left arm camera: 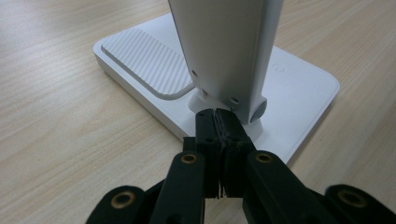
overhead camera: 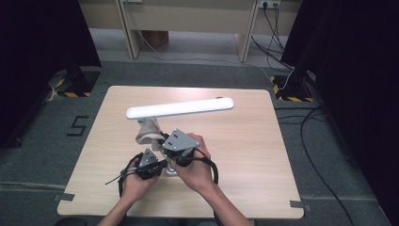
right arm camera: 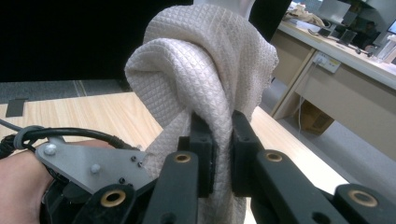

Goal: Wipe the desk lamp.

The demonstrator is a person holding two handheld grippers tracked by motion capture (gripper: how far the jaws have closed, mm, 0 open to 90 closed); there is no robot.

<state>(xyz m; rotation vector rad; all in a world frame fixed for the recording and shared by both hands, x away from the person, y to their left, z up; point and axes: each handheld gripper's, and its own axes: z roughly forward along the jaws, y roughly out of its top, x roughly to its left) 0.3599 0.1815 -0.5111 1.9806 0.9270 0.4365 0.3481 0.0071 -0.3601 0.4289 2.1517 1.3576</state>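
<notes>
In the high view a white desk lamp is standing on the wooden table, a little left of its middle. Its long glowing head is lying level, its long axis running left to right and rising slightly toward the far right end. A pale cloth is hanging bunched around the lamp's arm, just under the left end of the head. The left gripper is sitting low at the near side of the lamp, and the right gripper is reaching up and to the far left into the cloth. Both hands are coming in from the near edge, close together.

In the left gripper view the lamp's flat white base is lying on the table, with a ribbed pad on its left part. The arm is rising from a round hinge and leaning out of the top of the picture. The left gripper is pointing at that hinge with its jaws pressed together, nothing between them, and the tips are sitting right at the foot of the arm; whether they are touching it I cannot tell.

In the right gripper view the cloth, a quilted off-white weave, is draping in thick folds over the lamp arm. The right gripper is pinching a fold of it, jaws nearly together with the fabric squeezed between the pads. The left gripper's grey plate and cable are showing at the lower left, beside a hand
</notes>
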